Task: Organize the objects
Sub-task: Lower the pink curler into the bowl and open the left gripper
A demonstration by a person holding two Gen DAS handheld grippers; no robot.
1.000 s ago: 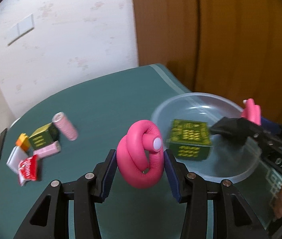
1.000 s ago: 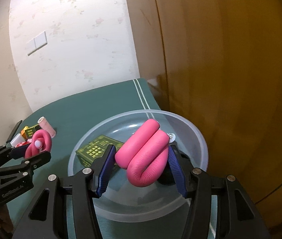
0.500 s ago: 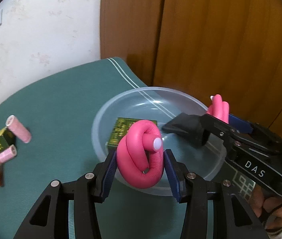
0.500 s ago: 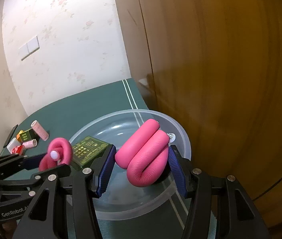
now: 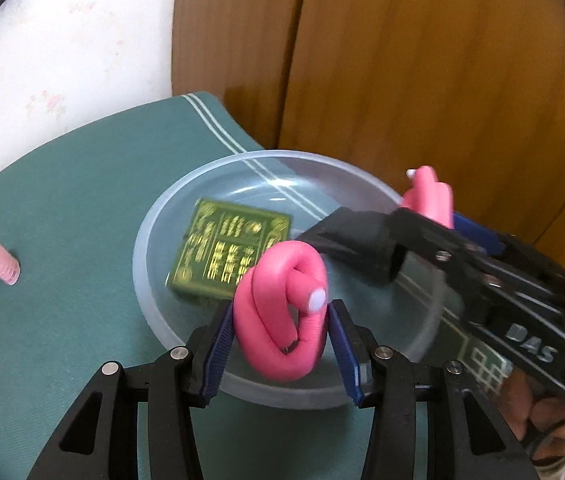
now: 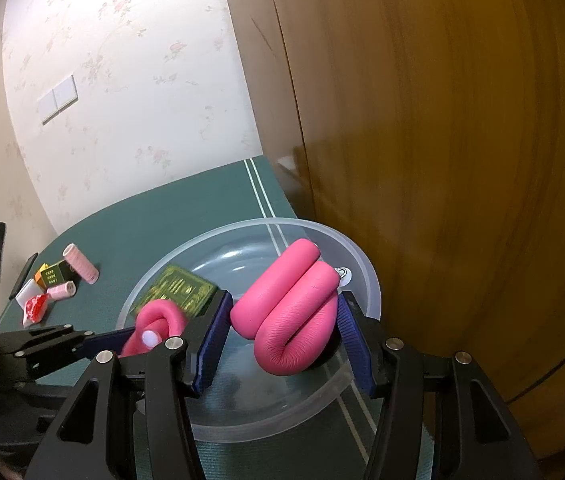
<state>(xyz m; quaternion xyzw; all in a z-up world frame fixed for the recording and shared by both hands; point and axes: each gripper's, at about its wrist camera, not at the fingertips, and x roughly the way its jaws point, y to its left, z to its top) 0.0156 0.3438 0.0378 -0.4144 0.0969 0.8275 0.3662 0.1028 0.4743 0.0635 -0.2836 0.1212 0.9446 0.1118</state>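
My left gripper [image 5: 280, 334] is shut on a twisted pink foam curler [image 5: 278, 312] and holds it over the near rim of a clear plastic bowl [image 5: 154, 216]. My right gripper [image 6: 282, 330] is shut on a folded pink foam curler [image 6: 294, 312] above the bowl's right side [image 6: 366, 272]. A green box with gold print [image 5: 226, 256] lies inside the bowl. The right gripper shows in the left wrist view [image 5: 426, 208], the left gripper in the right wrist view [image 6: 150, 330].
On the green tablecloth [image 5: 62, 200] to the left lie pink hair rollers [image 6: 80, 264], a small green box [image 6: 52, 276], an orange item and red and white packets [image 6: 34, 306]. A wooden door [image 6: 442, 120] stands just behind the bowl.
My left gripper has carried its curler rightward from the open table to over the bowl. My right gripper has stayed over the bowl's right side with its curler.
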